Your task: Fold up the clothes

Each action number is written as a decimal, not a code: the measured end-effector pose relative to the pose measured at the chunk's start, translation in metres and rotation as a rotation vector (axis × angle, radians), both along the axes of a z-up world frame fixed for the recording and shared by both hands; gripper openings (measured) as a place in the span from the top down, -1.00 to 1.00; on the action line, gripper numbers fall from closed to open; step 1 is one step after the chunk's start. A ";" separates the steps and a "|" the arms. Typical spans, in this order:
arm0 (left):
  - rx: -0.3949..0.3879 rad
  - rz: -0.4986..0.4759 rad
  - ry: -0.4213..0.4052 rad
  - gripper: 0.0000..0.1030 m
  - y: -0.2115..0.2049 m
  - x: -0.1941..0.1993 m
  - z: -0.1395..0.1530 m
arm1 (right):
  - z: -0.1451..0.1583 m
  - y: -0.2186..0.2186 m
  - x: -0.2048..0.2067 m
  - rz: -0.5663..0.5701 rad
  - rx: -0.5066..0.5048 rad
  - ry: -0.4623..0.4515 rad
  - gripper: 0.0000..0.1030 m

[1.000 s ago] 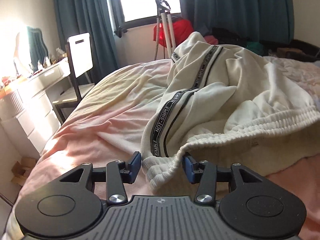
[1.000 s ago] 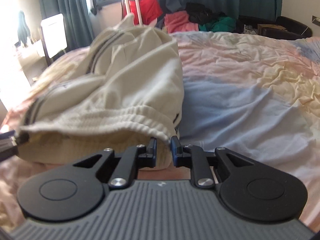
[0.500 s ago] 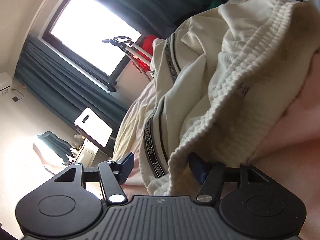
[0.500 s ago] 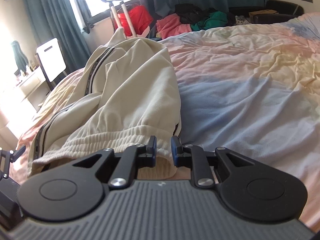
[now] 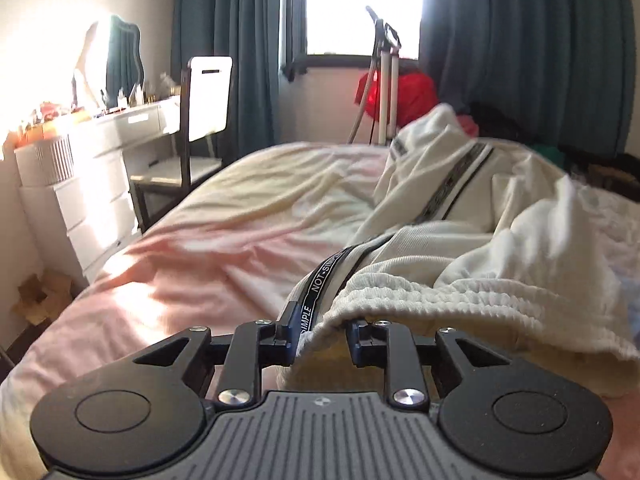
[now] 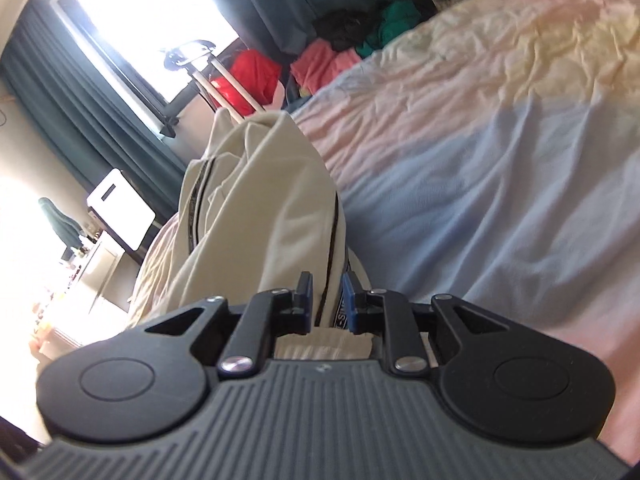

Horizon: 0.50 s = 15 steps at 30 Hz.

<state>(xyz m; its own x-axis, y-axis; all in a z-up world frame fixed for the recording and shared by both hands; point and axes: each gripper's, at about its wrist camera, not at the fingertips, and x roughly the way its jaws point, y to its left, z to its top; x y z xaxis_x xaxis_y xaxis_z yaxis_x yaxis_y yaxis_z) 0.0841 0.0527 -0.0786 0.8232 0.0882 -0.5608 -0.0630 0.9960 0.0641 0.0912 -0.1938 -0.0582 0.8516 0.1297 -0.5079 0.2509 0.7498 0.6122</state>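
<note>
Cream sweatpants (image 5: 472, 216) with a black lettered side stripe lie crumpled on the bed. My left gripper (image 5: 322, 330) is shut on the ribbed waistband at its left corner, beside the stripe. In the right wrist view the sweatpants (image 6: 260, 208) stretch away from me, and my right gripper (image 6: 326, 300) is shut on the waistband's other corner, with the stripe between its pads. The right view is tilted. The trouser legs trail toward the window.
The bed (image 5: 208, 256) has a pink, yellow and blue rumpled sheet (image 6: 480, 168). A white dresser (image 5: 92, 184) and chair (image 5: 200, 120) stand left of it. A tripod (image 5: 384, 80), a red bag and a clothes pile (image 6: 344, 52) stand by the window.
The left gripper has levelled out and closed tighter on the waistband corner. The right gripper has rolled to a tilt, keeping its hold, and the pants now hang more stretched between them.
</note>
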 end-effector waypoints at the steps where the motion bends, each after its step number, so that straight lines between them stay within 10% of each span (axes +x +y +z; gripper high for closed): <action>1: 0.058 -0.016 0.013 0.39 -0.005 -0.002 -0.005 | -0.004 0.001 0.003 0.013 0.024 0.013 0.46; 10: 0.669 -0.181 -0.031 -0.29 -0.067 -0.038 -0.037 | -0.010 0.002 0.002 0.024 0.066 0.021 0.06; 15: 0.900 -0.292 -0.020 -0.25 -0.083 -0.045 -0.068 | -0.013 0.000 0.002 0.015 0.084 0.032 0.06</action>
